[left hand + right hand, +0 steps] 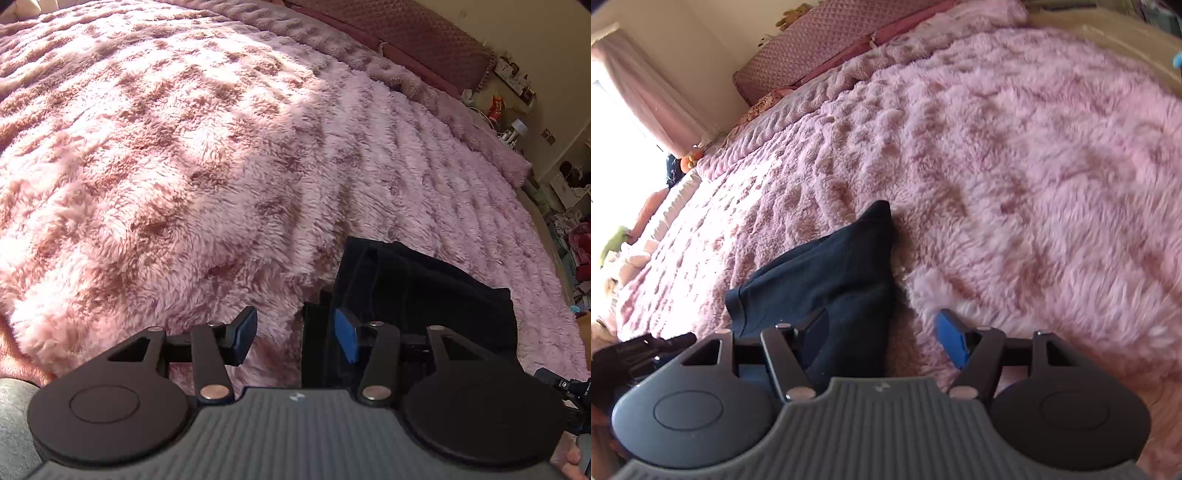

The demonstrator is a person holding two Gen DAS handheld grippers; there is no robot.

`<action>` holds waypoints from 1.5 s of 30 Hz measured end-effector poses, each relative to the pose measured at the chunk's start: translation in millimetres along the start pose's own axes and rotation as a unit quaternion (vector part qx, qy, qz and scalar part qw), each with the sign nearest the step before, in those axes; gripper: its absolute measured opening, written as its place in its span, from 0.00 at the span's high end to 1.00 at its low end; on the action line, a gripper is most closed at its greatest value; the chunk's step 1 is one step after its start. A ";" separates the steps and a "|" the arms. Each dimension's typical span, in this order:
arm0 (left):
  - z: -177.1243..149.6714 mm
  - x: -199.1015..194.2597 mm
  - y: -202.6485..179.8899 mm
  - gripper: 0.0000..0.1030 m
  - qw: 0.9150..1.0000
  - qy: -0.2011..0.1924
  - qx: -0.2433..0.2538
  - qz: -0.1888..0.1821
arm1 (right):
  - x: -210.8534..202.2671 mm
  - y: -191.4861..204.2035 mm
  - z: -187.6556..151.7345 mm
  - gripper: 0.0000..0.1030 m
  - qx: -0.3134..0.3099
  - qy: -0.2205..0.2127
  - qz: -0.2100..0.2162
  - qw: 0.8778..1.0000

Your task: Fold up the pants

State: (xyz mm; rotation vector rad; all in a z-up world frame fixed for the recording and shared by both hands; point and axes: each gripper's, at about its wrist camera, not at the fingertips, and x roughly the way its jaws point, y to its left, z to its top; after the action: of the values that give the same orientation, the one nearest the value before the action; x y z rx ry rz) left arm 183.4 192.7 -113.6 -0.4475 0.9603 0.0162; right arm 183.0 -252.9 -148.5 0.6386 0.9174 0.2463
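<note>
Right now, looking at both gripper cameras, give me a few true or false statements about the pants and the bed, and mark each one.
1. The pants are dark. True.
2. The pants lie on a bare wooden floor. False: they lie on a fluffy pink blanket.
3. The left hand-held gripper is open. True.
4. The right hand-held gripper is clamped on the pants. False: its jaws stand open, gripping nothing.
5. Sunlight falls on part of the blanket. True.
</note>
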 end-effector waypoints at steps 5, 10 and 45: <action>3.5 27.4 49.8 0.35 0.979 0.078 -0.104 -0.156 | -4.5 -30.0 -3.6 0.44 0.109 0.028 0.110 0.988; 13.4 55.6 63.8 0.34 0.967 0.128 -0.115 -0.188 | 17.5 -33.1 -3.1 0.46 0.110 0.095 0.117 0.983; 10.3 129.9 21.2 0.44 0.899 0.249 -0.094 -0.349 | 61.2 -59.0 0.5 0.69 0.219 0.130 0.202 0.946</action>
State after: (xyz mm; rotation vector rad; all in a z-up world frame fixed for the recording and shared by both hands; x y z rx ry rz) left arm 262.5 192.2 -219.3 -0.9890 1.2550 -0.6921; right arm 215.9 -271.7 -224.6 1.2324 1.1016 0.5100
